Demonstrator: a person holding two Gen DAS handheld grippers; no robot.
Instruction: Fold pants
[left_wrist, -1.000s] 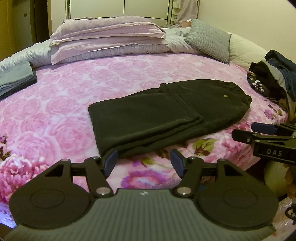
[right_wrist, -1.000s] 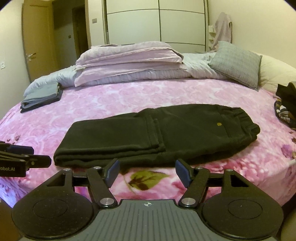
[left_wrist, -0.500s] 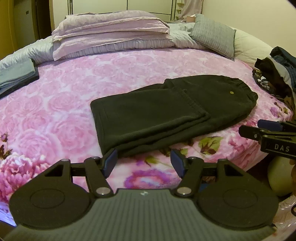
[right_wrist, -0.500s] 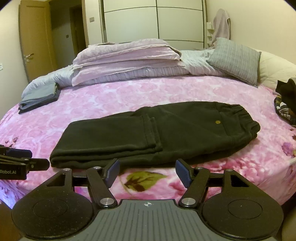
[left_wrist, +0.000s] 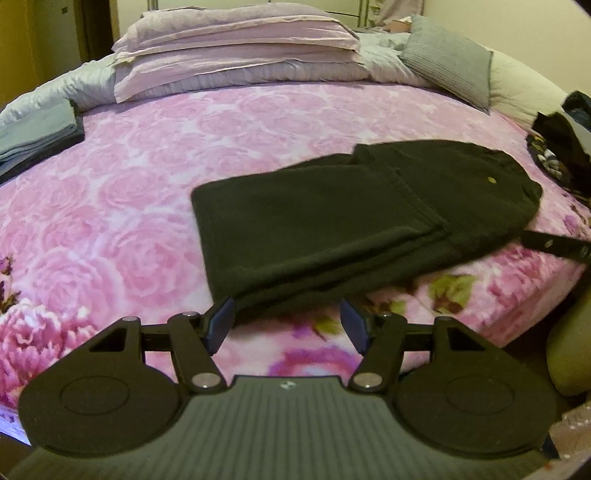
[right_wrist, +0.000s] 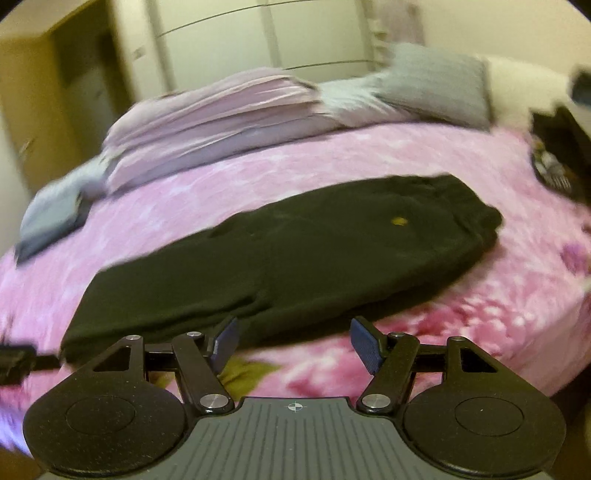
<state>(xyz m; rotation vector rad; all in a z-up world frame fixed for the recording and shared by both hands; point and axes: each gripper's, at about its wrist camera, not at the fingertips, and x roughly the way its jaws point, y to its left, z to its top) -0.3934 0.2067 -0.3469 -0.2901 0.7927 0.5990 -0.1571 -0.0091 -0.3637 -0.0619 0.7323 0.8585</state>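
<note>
Both grippers have slid in closer to the bed since a second ago, and the right one has rolled, so its view is now tilted and smeared with blur. The left gripper (left_wrist: 286, 321) has its jaws spread with nothing between them, its left pad just at the near corner of the dark pants (left_wrist: 332, 225), whether touching or not I can't tell. The right gripper (right_wrist: 293, 339) is also spread and empty, hanging over the near edge of the bed close to the long folded side of the pants (right_wrist: 295, 251). The pants are lying flat, folded lengthwise with the legs doubled back over themselves, waistband toward the right edge of the bed, a little gold button (left_wrist: 491, 180) showing near it. All of that sits on the pink rose bedspread (left_wrist: 147, 177). Toward the far edge there's a stack of lilac bedding (left_wrist: 236, 48) and a grey pillow (left_wrist: 447, 62), folded grey clothes (left_wrist: 33, 129) at the left edge, and a heap of dark clothes (left_wrist: 561, 147) at the right edge.
</note>
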